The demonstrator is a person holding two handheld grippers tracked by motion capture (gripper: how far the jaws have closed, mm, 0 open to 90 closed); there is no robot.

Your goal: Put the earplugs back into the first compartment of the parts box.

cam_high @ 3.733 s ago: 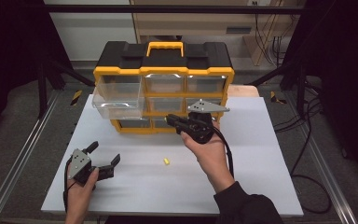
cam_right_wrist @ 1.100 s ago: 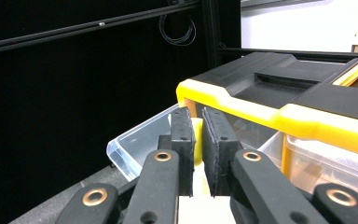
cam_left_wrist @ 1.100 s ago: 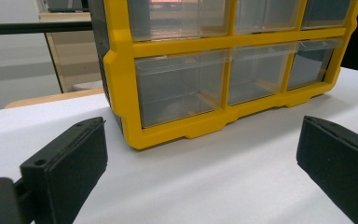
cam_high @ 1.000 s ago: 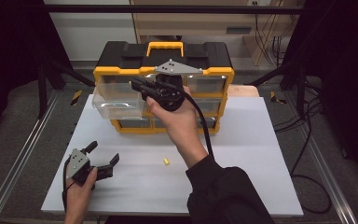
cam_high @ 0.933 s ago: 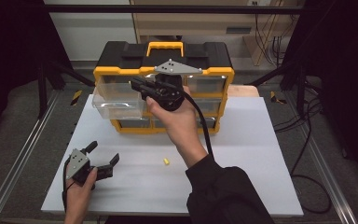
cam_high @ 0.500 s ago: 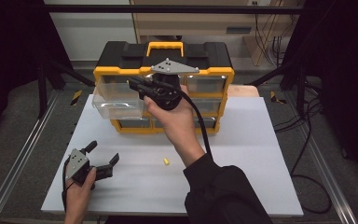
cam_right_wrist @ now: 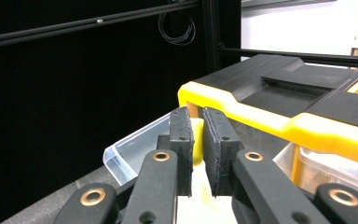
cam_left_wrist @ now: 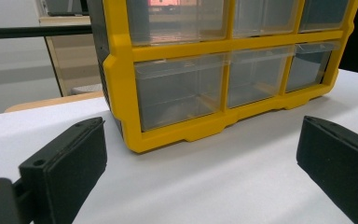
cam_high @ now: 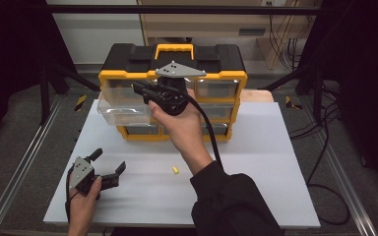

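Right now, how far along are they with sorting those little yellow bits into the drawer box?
Done: one clear drawer of the yellow organizer is pulled out. In hand: the right gripper pinches a yellow piece above that drawer, not yet released. Left: a second yellow piece lies on the table; the left gripper rests open nearby.

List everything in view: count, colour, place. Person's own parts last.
Drawer organiser: 1, yellow frame, black top, yellow handle, clear drawers; far side of table.
Pulled-out drawer: 1, clear; top left of organiser.
Small yellow piece on table: 1, yellow; near the middle, towards the front edge.
Small yellow piece in jaws: 1, yellow; between the right hand-held gripper's jaws, over the open drawer.
Table: 1, white top.
Left hand-held gripper: 1, black with grey plate; front left of table, jaws wide apart.
Right hand-held gripper: 1, black with grey plate; raised at the open drawer.
Hands: 2; right sleeve black.
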